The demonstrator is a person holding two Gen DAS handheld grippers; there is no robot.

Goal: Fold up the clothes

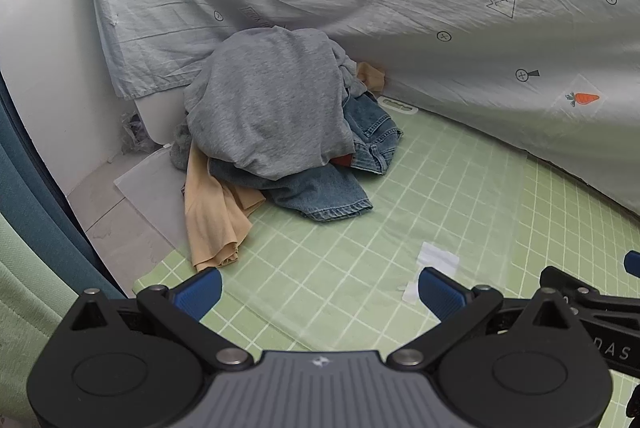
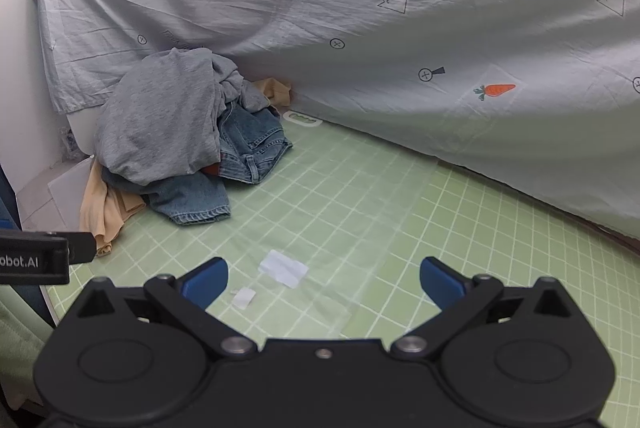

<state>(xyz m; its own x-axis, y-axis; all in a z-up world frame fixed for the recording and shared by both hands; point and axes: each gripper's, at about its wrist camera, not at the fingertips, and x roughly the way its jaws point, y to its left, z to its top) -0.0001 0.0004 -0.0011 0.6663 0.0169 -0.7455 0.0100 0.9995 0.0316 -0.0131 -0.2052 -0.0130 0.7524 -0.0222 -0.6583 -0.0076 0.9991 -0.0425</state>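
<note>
Both tools hang spread wide and empty above the green grid mat: the left tool and the right tool, white tape scraps just ahead. Far-left on the mat, against a carrot-print sheet, a grey top covers jeans and tan cloth.

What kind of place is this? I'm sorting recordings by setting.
Probably a makeshift home recording corner, not a laundry room. A pale blue carrot-print bedsheet hangs as a backdrop, a green grid-lined mat covers the work surface, and a heap topped by a grey jersey top waits at the back.
</note>
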